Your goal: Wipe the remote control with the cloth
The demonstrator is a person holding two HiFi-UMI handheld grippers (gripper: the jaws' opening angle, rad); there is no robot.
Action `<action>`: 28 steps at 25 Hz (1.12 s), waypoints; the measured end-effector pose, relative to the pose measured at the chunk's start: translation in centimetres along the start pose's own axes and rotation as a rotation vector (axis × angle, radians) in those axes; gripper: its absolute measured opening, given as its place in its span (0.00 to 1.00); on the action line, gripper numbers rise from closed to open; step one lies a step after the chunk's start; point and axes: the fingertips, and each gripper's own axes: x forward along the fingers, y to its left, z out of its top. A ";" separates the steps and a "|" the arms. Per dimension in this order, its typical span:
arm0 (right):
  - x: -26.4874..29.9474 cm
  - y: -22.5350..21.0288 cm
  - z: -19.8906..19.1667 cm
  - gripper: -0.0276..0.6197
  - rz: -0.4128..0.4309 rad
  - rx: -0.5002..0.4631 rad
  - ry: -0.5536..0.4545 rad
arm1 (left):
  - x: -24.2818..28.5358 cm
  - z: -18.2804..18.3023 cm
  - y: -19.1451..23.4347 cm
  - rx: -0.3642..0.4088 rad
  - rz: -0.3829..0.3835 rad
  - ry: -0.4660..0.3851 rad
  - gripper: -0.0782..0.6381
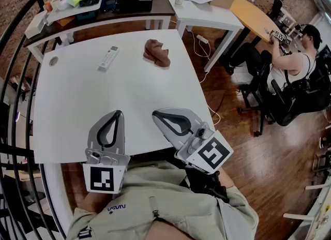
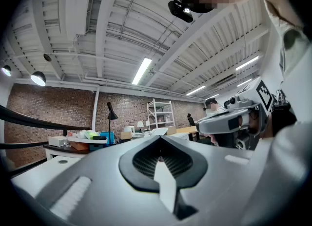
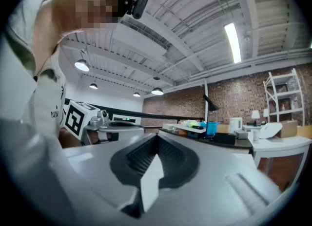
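Observation:
A white remote control (image 1: 108,58) lies on the white table (image 1: 77,115) toward its far left. A crumpled brown cloth (image 1: 156,53) lies to its right, near the far edge. My left gripper (image 1: 119,113) rests at the table's near edge, shut and empty. Beside it, my right gripper (image 1: 154,114) is also shut with nothing in it. Both are far from the remote and the cloth. In the left gripper view the left gripper (image 2: 159,139) shows its jaws closed; the right gripper view shows the right gripper (image 3: 157,137) the same way.
A black railing (image 1: 20,24) curves round the table's left side. Behind it stands a cluttered desk (image 1: 93,6) and a second white table (image 1: 207,11). A seated person (image 1: 289,68) is at the right, over a wooden floor.

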 end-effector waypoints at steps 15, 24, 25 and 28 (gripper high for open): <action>-1.0 -0.6 1.1 0.05 -0.026 -0.044 -0.027 | -0.2 2.4 -0.6 0.037 0.003 -0.045 0.12; 0.0 -1.3 0.8 0.05 -0.045 -0.073 0.002 | 0.1 3.0 0.5 0.054 0.004 -0.059 0.12; 0.1 -1.4 1.0 0.05 -0.050 -0.080 0.002 | 0.2 3.2 0.7 0.058 0.007 -0.065 0.12; 0.5 -2.0 1.5 0.05 -0.064 -0.102 0.004 | 0.3 3.8 1.5 0.071 0.017 -0.076 0.12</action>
